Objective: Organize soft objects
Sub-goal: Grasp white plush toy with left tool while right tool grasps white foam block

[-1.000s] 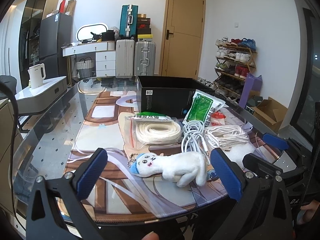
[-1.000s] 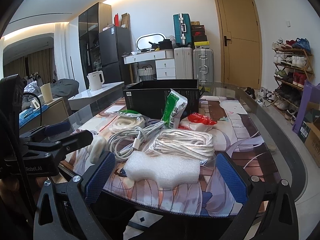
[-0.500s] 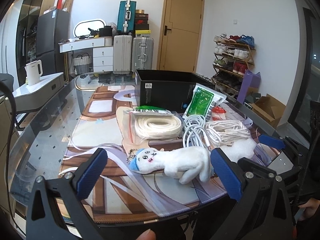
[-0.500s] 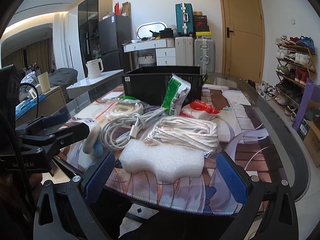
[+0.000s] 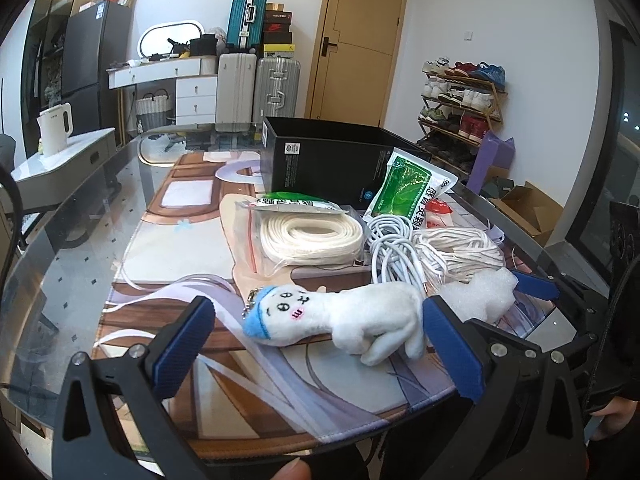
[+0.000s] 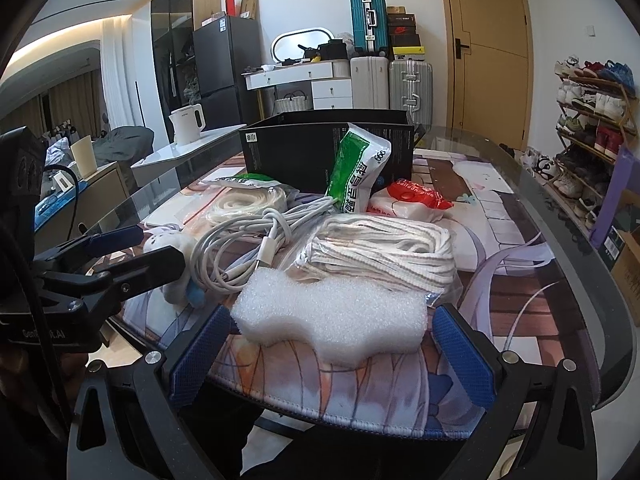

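Observation:
A white plush toy with a blue cap (image 5: 340,316) lies on the printed mat, between the open fingers of my left gripper (image 5: 320,344). A white foam block (image 6: 332,324) lies between the open fingers of my right gripper (image 6: 330,356); it also shows in the left wrist view (image 5: 480,296). Behind them lie a white cable coil (image 6: 248,248), a bagged white rope bundle (image 6: 384,252), a bagged flat white band (image 5: 312,236) and a green packet (image 5: 408,192) leaning on a black open box (image 5: 332,160). The left gripper shows in the right wrist view (image 6: 128,248).
A red-and-white packet (image 6: 408,200) lies beside the box. The glass table edge (image 6: 592,280) curves on the right. A white kettle (image 5: 56,128) stands on a side cabinet at left. Suitcases, a door and a shoe rack stand beyond.
Both grippers have moved forward and lower toward the table; the plush toy and the foam block now sit between their open fingers. Nothing has been gripped.

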A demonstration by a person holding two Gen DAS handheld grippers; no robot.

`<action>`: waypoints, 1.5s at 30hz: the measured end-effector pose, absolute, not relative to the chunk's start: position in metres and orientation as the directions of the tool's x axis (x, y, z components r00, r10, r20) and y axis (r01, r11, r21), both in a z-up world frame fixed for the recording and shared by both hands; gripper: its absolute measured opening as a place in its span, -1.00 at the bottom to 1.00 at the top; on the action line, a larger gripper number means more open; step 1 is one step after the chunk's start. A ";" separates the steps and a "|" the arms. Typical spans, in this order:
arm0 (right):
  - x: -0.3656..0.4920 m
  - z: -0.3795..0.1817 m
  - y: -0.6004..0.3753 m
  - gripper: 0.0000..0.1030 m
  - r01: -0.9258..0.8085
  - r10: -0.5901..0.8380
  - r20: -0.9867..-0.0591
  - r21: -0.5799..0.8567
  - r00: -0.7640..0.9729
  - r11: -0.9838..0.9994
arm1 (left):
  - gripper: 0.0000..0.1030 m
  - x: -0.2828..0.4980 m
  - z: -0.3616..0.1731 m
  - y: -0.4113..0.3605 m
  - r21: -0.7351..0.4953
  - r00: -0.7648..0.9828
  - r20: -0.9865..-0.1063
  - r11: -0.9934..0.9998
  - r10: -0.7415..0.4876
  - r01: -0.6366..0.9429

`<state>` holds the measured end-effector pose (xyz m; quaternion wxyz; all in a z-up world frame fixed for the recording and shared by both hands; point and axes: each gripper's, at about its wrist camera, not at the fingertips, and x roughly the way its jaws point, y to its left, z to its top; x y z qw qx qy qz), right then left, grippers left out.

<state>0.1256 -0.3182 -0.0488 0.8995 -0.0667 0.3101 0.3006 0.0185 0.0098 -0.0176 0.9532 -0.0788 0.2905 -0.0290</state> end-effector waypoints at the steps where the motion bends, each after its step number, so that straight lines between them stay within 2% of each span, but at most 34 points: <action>1: 0.126 -0.049 -0.317 0.99 -0.582 0.497 -0.600 0.064 0.627 0.811 | 1.00 0.019 -0.018 0.010 -0.175 0.827 -0.551 0.984 -0.110 0.014; 22: 0.136 -0.051 -0.316 0.99 -0.571 0.495 -0.614 0.087 0.615 0.816 | 1.00 0.031 -0.023 0.015 -0.205 0.792 -0.577 0.974 -0.196 0.092; 24: 0.134 -0.051 -0.317 0.88 -0.573 0.497 -0.611 0.085 0.616 0.815 | 0.98 0.031 -0.024 0.015 -0.208 0.790 -0.577 0.972 -0.208 0.104; 26: 0.133 -0.051 -0.319 0.82 -0.575 0.502 -0.608 0.090 0.615 0.813 | 0.82 0.030 -0.024 0.013 -0.211 0.786 -0.574 0.969 -0.228 0.127; 29: 0.132 -0.050 -0.322 0.80 -0.579 0.515 -0.603 0.105 0.609 0.808 | 0.77 0.028 -0.024 0.010 -0.202 0.787 -0.571 0.969 -0.234 0.141; 45: 0.125 -0.041 -0.329 0.79 -0.582 0.526 -0.571 0.102 0.630 0.807 | 0.75 0.013 -0.008 0.014 -0.194 0.816 -0.533 0.971 -0.224 0.139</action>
